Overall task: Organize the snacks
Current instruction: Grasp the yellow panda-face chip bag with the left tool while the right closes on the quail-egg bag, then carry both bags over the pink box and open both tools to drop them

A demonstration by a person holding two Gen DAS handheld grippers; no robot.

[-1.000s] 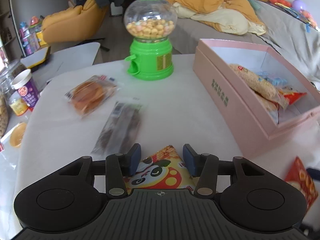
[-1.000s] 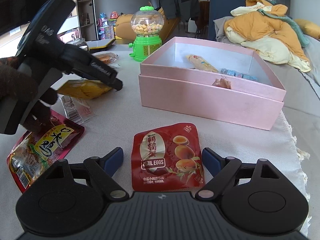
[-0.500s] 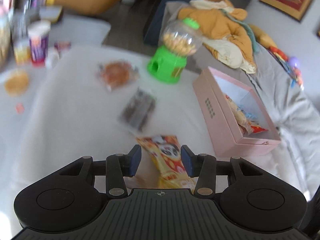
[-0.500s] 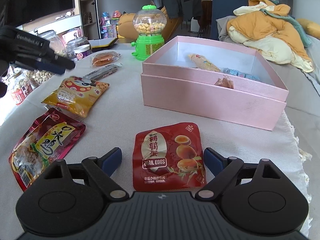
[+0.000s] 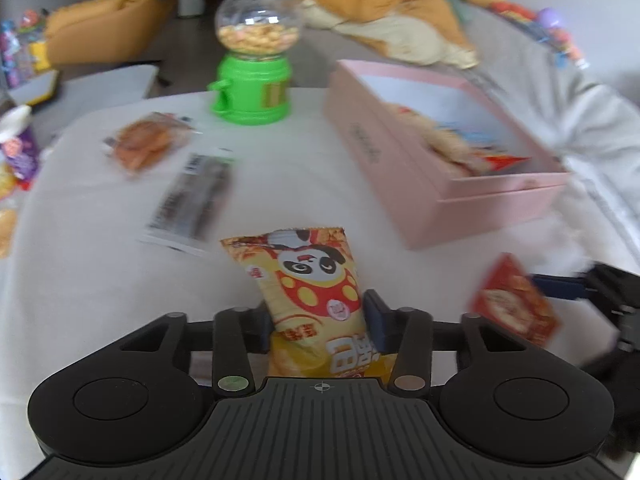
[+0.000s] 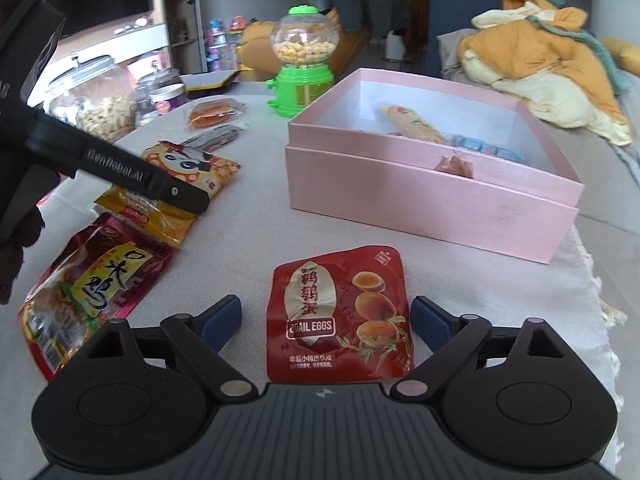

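Since a second ago the left gripper [image 5: 318, 322] has closed on the panda snack bag [image 5: 304, 280].
The grasp looks made; next, carry it into the pink box [image 5: 404, 184]. The right gripper [image 6: 326, 318] waits open around the quail egg packet [image 6: 340, 316].

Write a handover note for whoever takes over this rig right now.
Left gripper: shut on the panda snack bag.
Right gripper: open, fingers either side of the quail egg pack, which lies flat on the table.
Pink box: already holds a few snacks.
Left: box both, then the red bag, dark bar and round cake.
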